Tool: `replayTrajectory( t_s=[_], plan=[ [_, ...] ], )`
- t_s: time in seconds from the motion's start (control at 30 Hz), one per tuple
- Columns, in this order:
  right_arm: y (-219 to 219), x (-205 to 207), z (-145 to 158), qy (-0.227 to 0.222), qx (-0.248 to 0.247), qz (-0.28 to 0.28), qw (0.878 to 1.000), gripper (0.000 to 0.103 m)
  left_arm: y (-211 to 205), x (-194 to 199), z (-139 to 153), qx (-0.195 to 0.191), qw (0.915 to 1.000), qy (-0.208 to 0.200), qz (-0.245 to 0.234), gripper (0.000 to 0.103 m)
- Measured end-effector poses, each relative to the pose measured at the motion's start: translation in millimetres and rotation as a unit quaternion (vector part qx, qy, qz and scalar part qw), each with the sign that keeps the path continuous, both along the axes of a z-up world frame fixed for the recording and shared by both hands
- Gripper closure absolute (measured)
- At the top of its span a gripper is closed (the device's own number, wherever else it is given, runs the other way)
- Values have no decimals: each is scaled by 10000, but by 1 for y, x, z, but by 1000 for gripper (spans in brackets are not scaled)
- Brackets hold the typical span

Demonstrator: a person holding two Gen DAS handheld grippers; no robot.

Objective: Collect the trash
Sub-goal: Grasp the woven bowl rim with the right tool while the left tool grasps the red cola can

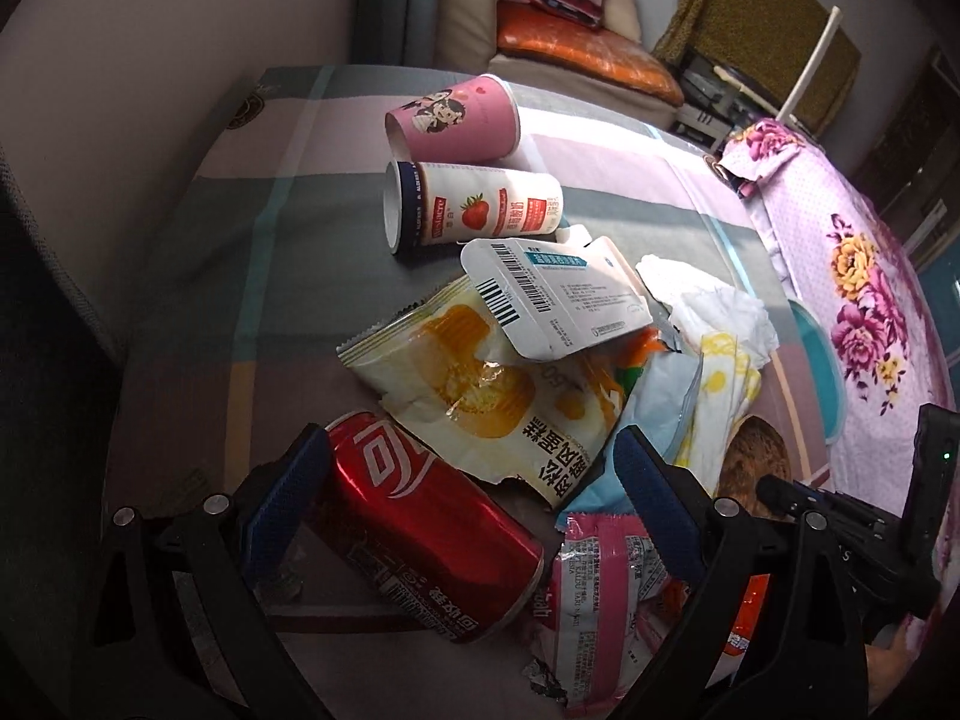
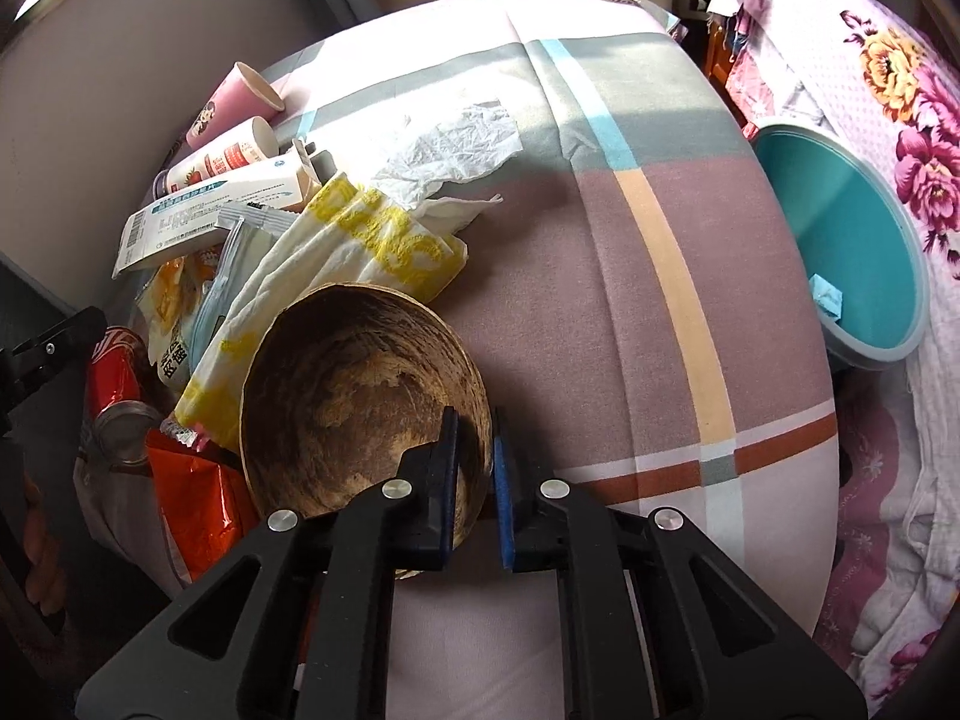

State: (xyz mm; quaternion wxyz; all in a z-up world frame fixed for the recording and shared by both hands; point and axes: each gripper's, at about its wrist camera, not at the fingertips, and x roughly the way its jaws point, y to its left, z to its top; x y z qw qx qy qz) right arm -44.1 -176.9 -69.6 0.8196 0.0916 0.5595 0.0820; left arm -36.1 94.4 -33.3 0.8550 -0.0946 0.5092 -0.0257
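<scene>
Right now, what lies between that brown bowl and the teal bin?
In the right wrist view, only bare plaid cloth lies between the brown bowl and the teal bin.

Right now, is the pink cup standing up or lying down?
Lying down. The pink cup rests on its side on the tablecloth.

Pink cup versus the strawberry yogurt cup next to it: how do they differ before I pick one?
The pink cup is pink with a cartoon figure and flares wider toward one end; the strawberry yogurt cup is white with a strawberry picture, a dark blue band at one end, and straighter, slimmer sides. The pink cup lies farther from the left gripper, the yogurt cup nearer the pile. Both lie on their sides, side by side.
</scene>
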Motion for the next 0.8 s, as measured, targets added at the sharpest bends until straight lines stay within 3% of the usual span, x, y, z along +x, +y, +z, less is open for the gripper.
replayTrajectory(
  t_s=[0.23, 0.57, 0.73, 0.8],
  plan=[
    [1, 1, -2, 64, -55, 4, 10000, 92, 11, -7, 6, 93, 9997, -4, 207, 8],
    [5, 0, -6, 114, -7, 38, 9999, 88, 14, -1, -42, -353, 9951, 784, 487, 8],
    [8, 3, -7, 93, 67, 67, 9999, 87, 9, 2, -53, -358, 9963, 708, 330, 11],
    [10, 5, -7, 56, 114, 96, 9999, 81, 2, 0, -52, -346, 9974, 623, 137, 13]
  ],
)
